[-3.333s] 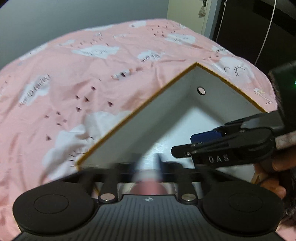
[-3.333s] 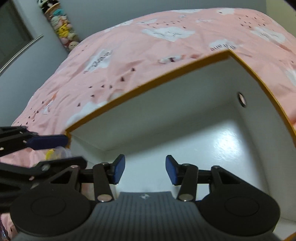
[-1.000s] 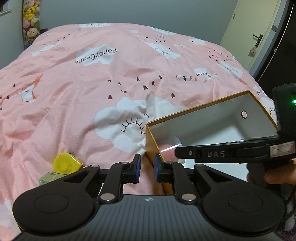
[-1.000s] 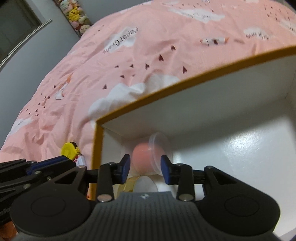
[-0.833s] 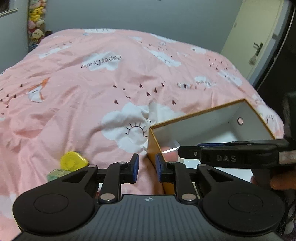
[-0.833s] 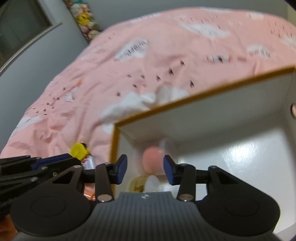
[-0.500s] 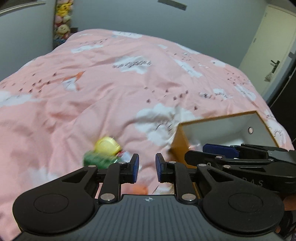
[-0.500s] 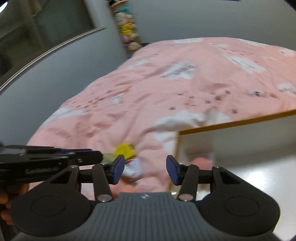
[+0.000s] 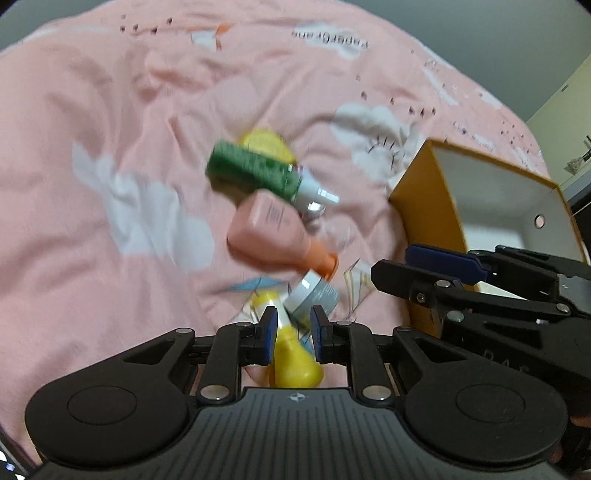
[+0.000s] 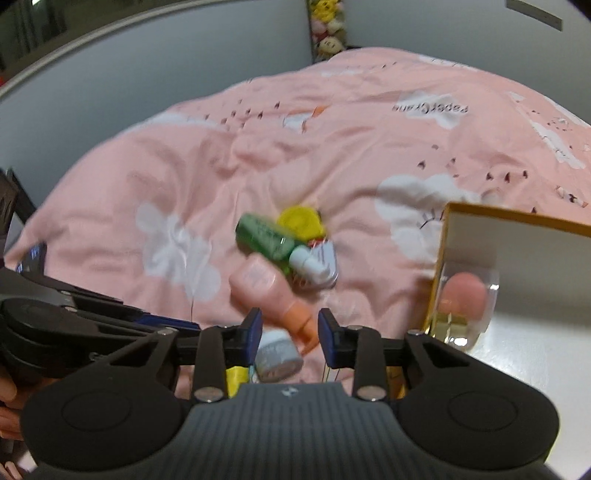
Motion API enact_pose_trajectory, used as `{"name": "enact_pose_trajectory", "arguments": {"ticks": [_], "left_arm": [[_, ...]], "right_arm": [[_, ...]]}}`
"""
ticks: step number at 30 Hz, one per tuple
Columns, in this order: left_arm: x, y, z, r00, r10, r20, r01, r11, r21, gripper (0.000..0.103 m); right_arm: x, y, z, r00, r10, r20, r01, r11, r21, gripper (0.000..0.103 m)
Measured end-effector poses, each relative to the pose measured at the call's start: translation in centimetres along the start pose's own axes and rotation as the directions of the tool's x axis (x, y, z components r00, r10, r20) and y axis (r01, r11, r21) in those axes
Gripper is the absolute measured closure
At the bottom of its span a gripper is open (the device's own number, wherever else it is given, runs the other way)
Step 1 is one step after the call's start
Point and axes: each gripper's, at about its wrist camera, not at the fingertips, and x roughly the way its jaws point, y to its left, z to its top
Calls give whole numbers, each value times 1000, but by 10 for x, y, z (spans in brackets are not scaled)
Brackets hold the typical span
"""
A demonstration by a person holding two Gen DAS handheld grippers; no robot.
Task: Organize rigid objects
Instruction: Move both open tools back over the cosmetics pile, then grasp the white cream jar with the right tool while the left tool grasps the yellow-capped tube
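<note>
A pile lies on the pink bed cover (image 9: 110, 110): a green bottle (image 9: 255, 173) (image 10: 264, 236), a yellow round thing (image 9: 267, 146), a pink bottle (image 9: 269, 229) (image 10: 258, 284) with an orange cap, a small grey-white jar (image 9: 314, 295) (image 10: 277, 354) and a yellow bottle (image 9: 295, 363). My left gripper (image 9: 293, 326) hangs over the yellow bottle, its jaws a narrow gap apart, the bottle's neck showing in the gap unpressed. My right gripper (image 10: 290, 328) (image 9: 391, 266) is closing above the orange cap and jar, gripping nothing.
An orange-rimmed white box (image 9: 424, 192) (image 10: 517, 240) stands right of the pile. In its near corner sit a clear capsule with a pink ball (image 10: 463, 295) and a gold thing (image 10: 450, 321). Plush toys (image 10: 328, 33) line the far wall.
Both grippers swung left from the box to the pile, which now lies just under their fingers. The right jaws stand narrower than half a second ago.
</note>
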Motion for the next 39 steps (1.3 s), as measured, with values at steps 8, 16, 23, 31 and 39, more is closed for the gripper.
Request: {"name": "enact_pose_trajectory", "arguments": {"ticks": [8, 16, 23, 31, 39], "left_arm": [[34, 3, -9, 995, 44, -92, -48, 998, -40, 76], [57, 0, -8, 992, 66, -104, -68, 997, -21, 74], [28, 4, -10, 998, 56, -3, -56, 998, -38, 76], [-5, 11, -9, 988, 101, 113, -99, 995, -25, 76], [-3, 13, -9, 986, 93, 141, -87, 995, -48, 76]], "right_arm": [[11, -2, -7, 998, -55, -19, 54, 998, -20, 70], [22, -3, -9, 995, -85, -42, 84, 996, -23, 69], [24, -2, -10, 996, -77, -43, 76, 997, -34, 67], [38, 13, -8, 995, -4, -101, -8, 993, -120, 69], [71, 22, -10, 979, 0, -206, -31, 988, -149, 62]]}}
